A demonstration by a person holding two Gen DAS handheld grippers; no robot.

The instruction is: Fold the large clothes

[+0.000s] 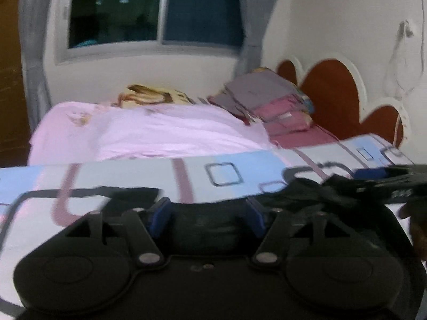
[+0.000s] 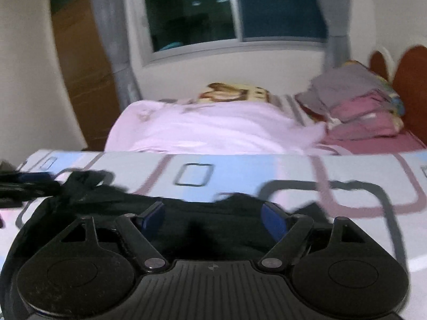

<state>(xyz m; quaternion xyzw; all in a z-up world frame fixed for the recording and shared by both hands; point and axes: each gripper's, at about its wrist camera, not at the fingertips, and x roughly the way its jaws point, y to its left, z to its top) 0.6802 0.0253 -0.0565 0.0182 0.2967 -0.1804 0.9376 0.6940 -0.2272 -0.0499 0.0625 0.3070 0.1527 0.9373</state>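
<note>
Black fabric, a dark garment (image 2: pixel 213 229), lay crumpled on the bed just ahead of both my claws, its bunched edge trailing toward the other claw in each view. My left gripper (image 1: pixel 208 213) stood with its blue pads spread apart, nothing pinched between them, the cloth lying just beyond the tips. My right gripper (image 2: pixel 213 218) was spread wider, the black cloth lying loose between and under its fingers, not gripped. Both views were blurred. Under the garment stretched a pale bedsheet (image 2: pixel 347 170) printed with blue, mauve and grey squares. Beyond it lay a pink blanket (image 1: pixel 160 133), and further right a stack of folded clothes (image 1: pixel 272 104), grey above pink, beside a reddish-brown headboard (image 1: pixel 331 90). Farthest off was a dark window (image 2: pixel 234 10) with grey curtains.
</note>
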